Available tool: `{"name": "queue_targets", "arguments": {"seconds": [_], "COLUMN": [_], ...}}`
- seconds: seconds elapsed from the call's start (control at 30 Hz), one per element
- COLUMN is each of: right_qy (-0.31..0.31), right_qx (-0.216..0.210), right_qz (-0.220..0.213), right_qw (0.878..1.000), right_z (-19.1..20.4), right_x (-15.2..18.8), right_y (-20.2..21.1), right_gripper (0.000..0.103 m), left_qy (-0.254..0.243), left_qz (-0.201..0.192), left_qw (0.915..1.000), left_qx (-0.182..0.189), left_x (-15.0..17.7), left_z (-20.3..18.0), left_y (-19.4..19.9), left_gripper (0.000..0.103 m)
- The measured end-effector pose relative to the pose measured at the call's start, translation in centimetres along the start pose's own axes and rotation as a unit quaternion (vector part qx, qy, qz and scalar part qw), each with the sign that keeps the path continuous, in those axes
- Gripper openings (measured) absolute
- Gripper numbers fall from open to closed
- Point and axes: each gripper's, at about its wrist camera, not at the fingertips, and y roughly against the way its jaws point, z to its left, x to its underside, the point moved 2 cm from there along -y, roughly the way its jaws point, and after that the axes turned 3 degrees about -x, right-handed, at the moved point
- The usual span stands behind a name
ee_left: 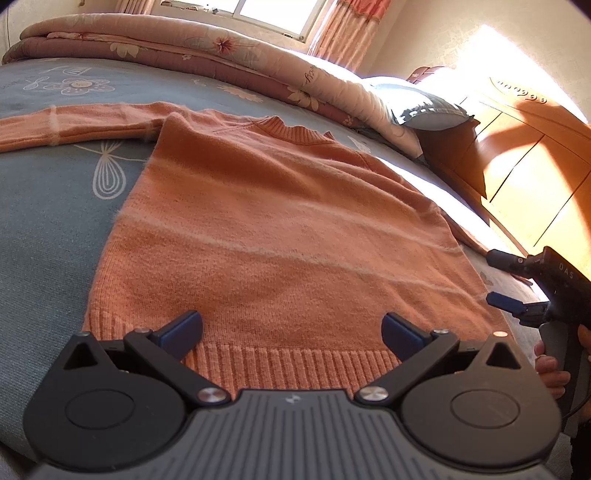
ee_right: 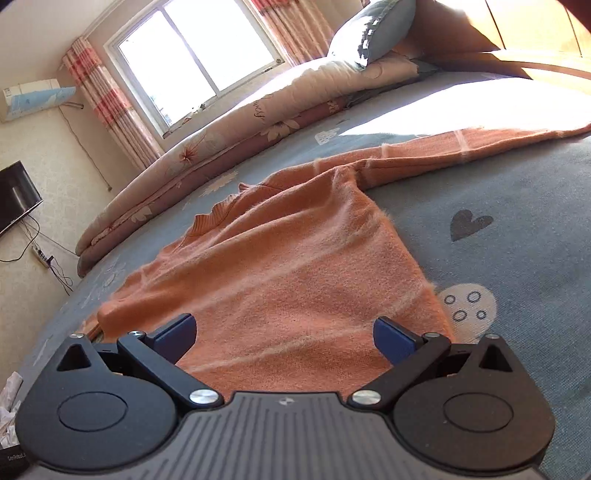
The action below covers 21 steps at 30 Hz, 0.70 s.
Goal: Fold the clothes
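Left wrist view: we see the sweater (ee_left: 280, 229) lying flat on the bed (ee_left: 48, 229), front up, collar toward the quilt (ee_left: 207, 48), ribbed hem nearest the camera. One sleeve (ee_left: 70, 125) extends straight out to the left across the bedcover. The left gripper (ee_left: 291, 328) sits just above the hem with its fingers (ee_left: 183, 330) spread wide, holding nothing. The right gripper (ee_left: 498, 277) appears at the right edge, held by a hand (ee_left: 552, 369), beside the sweater's side; its fingers are also apart and empty.

Right wrist view: we see the right gripper (ee_right: 284, 334) over the sweater (ee_right: 295, 280) near its side edge, fingers (ee_right: 393, 339) spread, not pinching the fabric. The other sleeve (ee_right: 461, 147) runs out to the right toward the headboard (ee_right: 535, 29). A pillow (ee_right: 373, 33) rests on the quilt (ee_right: 240, 122) below the window (ee_right: 195, 55).
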Motion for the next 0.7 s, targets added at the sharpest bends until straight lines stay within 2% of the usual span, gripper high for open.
{"name": "queue_targets", "arguments": {"seconds": [0.07, 0.17, 0.3, 0.43, 0.53, 0.7], "right_qy": [0.019, 0.038, 0.040, 0.001, -0.016, 0.045], "right_qx": [-0.028, -0.032, -0.002, 0.071, 0.046, 0.001], "right_qz": [0.019, 0.054, 0.039, -0.003, -0.005, 0.010], "right_qw": [0.999, 0.997, 0.998, 0.997, 0.999, 0.999], "right_z": [1.6, 2.8, 0.8, -2.7, -2.7, 0.4], "right_x": [-0.2, 0.4, 0.3, -1.6, -3.1, -5.4], "right_y": [-1.9, -4.4, -3.9, -2.2, -2.6, -7.3], "right_gripper": [0.103, 0.103, 0.103, 0.103, 0.103, 0.103], "left_qy": [-0.006, -0.006, -0.002, -0.011, -0.019, -0.024], "left_qz": [0.001, 0.003, 0.006, 0.011, 0.014, 0.017], "left_qw": [1.0000, 1.0000, 1.0000, 0.9998, 0.9996, 0.9994], "left_qx": [-0.001, 0.000, 0.002, -0.009, -0.015, -0.018], "left_x": [0.0, 0.0, -0.1, -0.2, -0.2, -0.3], "left_z": [-0.1, -0.1, 0.0, -0.4, -0.7, -0.7], "left_y": [0.0, 0.0, 0.0, -0.2, -0.3, -0.3], "left_gripper": [0.102, 0.102, 0.102, 0.102, 0.102, 0.102]}}
